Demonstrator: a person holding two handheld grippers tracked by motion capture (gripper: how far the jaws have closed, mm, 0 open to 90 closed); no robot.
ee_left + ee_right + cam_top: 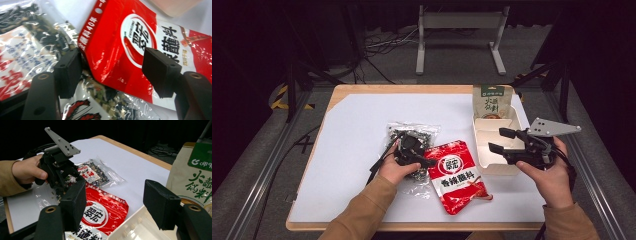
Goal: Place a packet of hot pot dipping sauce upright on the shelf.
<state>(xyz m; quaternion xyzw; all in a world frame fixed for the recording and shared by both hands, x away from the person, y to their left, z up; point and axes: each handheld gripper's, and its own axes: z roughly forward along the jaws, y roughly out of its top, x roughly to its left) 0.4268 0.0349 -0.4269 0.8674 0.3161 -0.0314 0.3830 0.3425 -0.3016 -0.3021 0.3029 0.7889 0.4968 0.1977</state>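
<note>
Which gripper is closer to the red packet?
The left. The left gripper is down at the red packet, its jaws either side of the packet's corner. The right gripper is off to the side, over the white tray.

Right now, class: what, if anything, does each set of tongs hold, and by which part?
Nothing is held. The left tongs stand open astride the red sachet's corner; the right tongs hang open above the white tray.

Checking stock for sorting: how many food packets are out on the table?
3: clear packet under the left gripper, red packet beside it, green-topped pouch standing behind the white tray.
</note>
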